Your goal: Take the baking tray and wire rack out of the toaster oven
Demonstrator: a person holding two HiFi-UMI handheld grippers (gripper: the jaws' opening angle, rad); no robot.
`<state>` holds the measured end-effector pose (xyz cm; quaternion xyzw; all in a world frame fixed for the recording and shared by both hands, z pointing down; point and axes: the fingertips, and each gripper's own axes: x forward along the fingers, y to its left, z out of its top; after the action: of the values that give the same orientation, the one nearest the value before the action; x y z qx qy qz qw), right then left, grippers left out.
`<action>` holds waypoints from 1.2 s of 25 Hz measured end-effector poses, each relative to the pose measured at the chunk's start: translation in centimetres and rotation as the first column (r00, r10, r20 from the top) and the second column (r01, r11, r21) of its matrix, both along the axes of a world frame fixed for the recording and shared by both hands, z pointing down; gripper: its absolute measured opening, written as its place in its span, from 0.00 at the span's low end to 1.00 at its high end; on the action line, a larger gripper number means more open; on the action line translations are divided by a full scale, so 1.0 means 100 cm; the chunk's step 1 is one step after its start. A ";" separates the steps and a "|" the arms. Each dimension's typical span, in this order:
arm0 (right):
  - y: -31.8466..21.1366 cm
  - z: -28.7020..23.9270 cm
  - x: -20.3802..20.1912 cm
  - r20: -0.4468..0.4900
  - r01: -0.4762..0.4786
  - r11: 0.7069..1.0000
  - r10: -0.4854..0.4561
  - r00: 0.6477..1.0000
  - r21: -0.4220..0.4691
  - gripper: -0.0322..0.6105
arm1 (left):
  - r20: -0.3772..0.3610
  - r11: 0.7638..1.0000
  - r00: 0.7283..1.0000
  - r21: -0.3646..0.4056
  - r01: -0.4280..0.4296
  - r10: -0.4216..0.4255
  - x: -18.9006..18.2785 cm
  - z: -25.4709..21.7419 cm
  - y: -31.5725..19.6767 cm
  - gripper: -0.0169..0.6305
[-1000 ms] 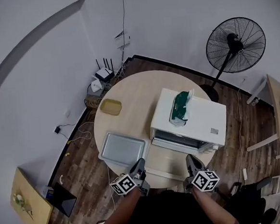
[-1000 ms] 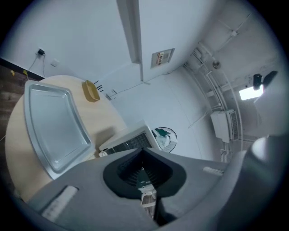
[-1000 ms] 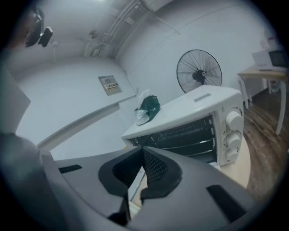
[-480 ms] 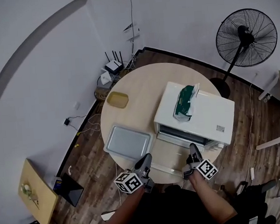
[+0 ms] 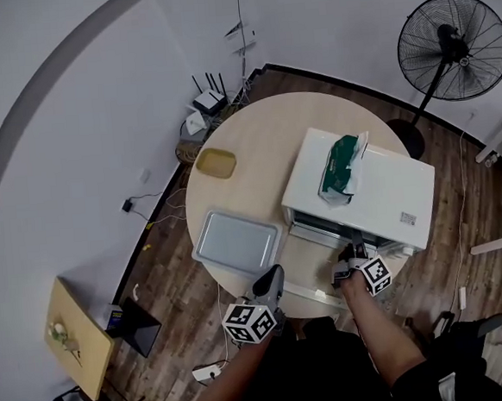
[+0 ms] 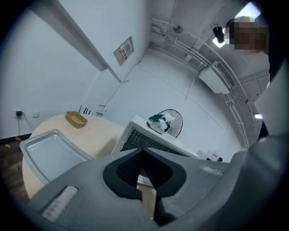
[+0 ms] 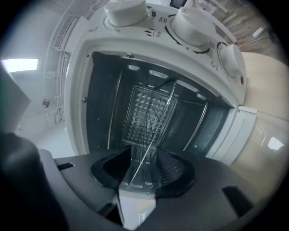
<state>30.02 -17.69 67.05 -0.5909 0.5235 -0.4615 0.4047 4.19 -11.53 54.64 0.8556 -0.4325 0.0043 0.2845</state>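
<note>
Baking tray lies flat on the round counter, left of centre in the head view, just beside the toaster oven and outside it; tray appears empty in the left gripper view. Toaster oven stands right of centre on the counter, with its door folded down toward the person; a green cloth item rests on its roof.

Wire rack sits inside the oven cavity, seen edge-on in the right gripper view, running from the lower centre up into the dark interior. Right gripper is at the oven mouth; its jaws stand apart, one on each side of the rack's front edge, not closed on it; in the head view this gripper is at the oven opening, above the door. Three white knobs show along the top of that view.

Left gripper is held at the near edge of the counter, lower centre of the head view, between the tray and the door, and touches neither; its jaws are together at the tips with nothing between them.

A yellow dish sits on the counter beyond the tray, apart from it. A standing fan occupies the upper right of the head view, on the floor, well apart from the counter.
</note>
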 end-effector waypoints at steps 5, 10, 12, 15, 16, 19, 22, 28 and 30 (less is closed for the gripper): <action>-0.018 0.010 0.010 0.004 -0.035 0.999 0.035 0.999 -0.007 0.29 | 0.140 0.998 0.990 0.055 -0.004 -0.004 0.015 0.005 -0.012 0.05; -0.029 0.021 0.014 -0.001 -0.057 0.998 0.057 0.998 -0.030 0.29 | 0.208 0.995 0.977 0.077 -0.060 0.043 0.039 0.012 -0.020 0.05; -0.031 0.024 0.020 0.002 -0.073 0.997 0.073 0.997 -0.034 0.29 | 0.190 0.995 0.980 0.070 -0.069 0.055 0.045 0.013 -0.023 0.05; -0.037 0.026 0.022 -0.001 -0.069 0.997 0.069 0.998 -0.027 0.29 | 0.176 0.997 0.983 0.048 -0.064 0.054 0.048 0.018 -0.022 0.05; -0.040 0.025 0.020 -0.006 -0.062 0.998 0.062 0.998 -0.024 0.29 | 0.173 0.997 0.983 0.041 -0.068 0.060 0.048 0.020 -0.020 0.05; -0.050 0.021 0.018 -0.003 -0.058 0.998 0.058 0.998 -0.011 0.29 | 0.172 0.995 0.982 0.033 -0.090 0.083 0.049 0.022 -0.016 0.05; -0.058 0.024 0.020 0.020 -0.077 0.997 0.077 0.997 -0.011 0.29 | 0.173 0.995 0.981 0.028 -0.092 0.085 0.045 0.023 -0.013 0.05; -0.068 0.023 0.023 -0.011 -0.048 0.999 0.048 0.999 0.022 0.20 | 0.167 0.996 0.982 0.008 -0.086 0.084 0.035 0.030 -0.006 0.05; -0.070 0.016 0.021 -0.020 -0.043 0.998 0.044 0.999 0.047 0.07 | 0.168 0.997 0.983 0.000 -0.081 0.080 0.030 0.033 -0.004 0.05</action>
<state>32.16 -24.69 68.62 -0.5973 0.5255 -0.4340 0.4228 7.18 -11.98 57.93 0.8698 -0.4202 0.0864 0.2438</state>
